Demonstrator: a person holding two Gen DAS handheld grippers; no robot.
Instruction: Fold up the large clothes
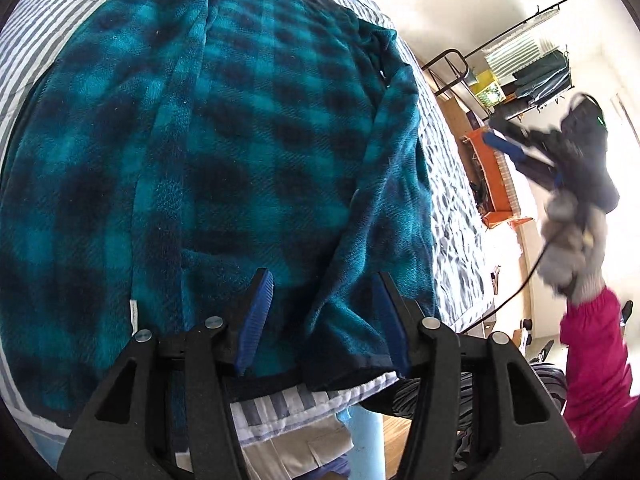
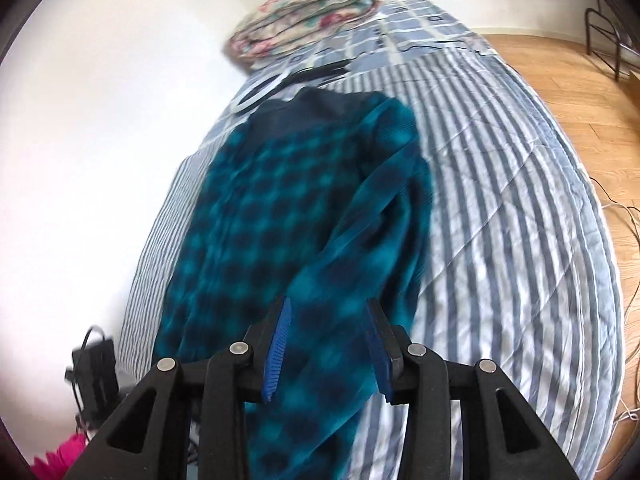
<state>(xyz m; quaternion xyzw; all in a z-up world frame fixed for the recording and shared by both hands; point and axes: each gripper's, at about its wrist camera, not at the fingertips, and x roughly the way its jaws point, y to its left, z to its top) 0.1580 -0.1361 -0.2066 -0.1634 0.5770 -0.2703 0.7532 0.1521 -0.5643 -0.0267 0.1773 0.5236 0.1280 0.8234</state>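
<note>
- Lying spread flat on the grey-and-white striped quilt (image 2: 500, 208) of the bed: one large teal-and-navy checked fleece garment (image 1: 248, 152), dark collar farthest from both grippers, hem nearest; laid out this way, by my reading, so it can be folded in panels.
- Sleeve of the garment (image 1: 396, 200): folded in along the body on the side toward the bed edge, its dark cuff just ahead of the left gripper's jaws; the narrowed outline suggests the side folds are done or nearly so.
- Left gripper (image 1: 324, 320), black frame with blue ribbed pads: jaws about half open, hovering over the hem and cuff at the near bed edge, nothing pinched between the pads; likely placed to take the hem for a lengthwise fold.
- Right gripper (image 2: 328, 344), same build: jaws partly open, above the lower body of the garment, gripping nothing visible; picture blurred, so contact with the cloth cannot be told.
- Person's gloved hand (image 1: 568, 236) with pink sleeve: carries the right gripper, seen off to the left gripper's right, beyond the bed edge.
- Floral folded bedding (image 2: 308, 8): at the far end of the bed, well apart from the garment.
</note>
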